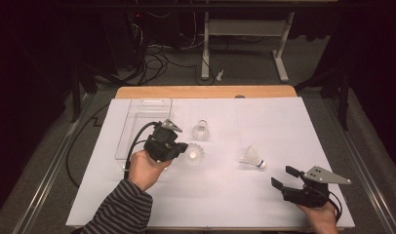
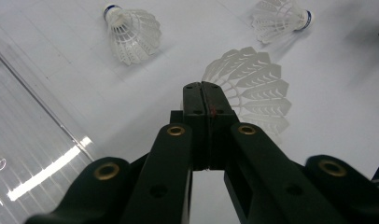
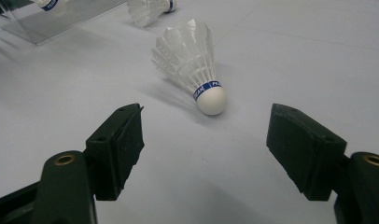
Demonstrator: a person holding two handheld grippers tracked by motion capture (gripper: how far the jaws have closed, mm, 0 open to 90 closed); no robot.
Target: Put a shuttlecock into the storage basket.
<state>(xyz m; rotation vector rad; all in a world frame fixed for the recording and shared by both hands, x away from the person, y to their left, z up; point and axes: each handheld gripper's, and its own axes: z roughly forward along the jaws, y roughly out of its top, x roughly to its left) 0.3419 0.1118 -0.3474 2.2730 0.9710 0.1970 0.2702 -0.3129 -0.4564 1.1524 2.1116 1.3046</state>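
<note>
Three white feather shuttlecocks are on the white sheet. My left gripper [image 1: 185, 147] [image 2: 206, 91] is shut, its tips pinched on the skirt edge of the middle shuttlecock [image 1: 195, 154] [image 2: 255, 88], whose feathers fan out right behind the jaws and whose cork is hidden. A second shuttlecock [image 1: 201, 130] [image 2: 134, 35] stands just beyond it. The third shuttlecock [image 1: 251, 157] [image 3: 190, 56] lies on its side, cork towards my right gripper [image 1: 282, 176] [image 3: 207, 140]. That gripper is open near the front right edge, a short way from the cork, with nothing between its fingers.
A clear plastic tray [image 1: 137, 122] [image 2: 29, 140] lies at the left of the sheet, beside my left hand. The wooden table edge [image 1: 206, 91] runs along the back. Cables and a desk frame stand on the floor beyond.
</note>
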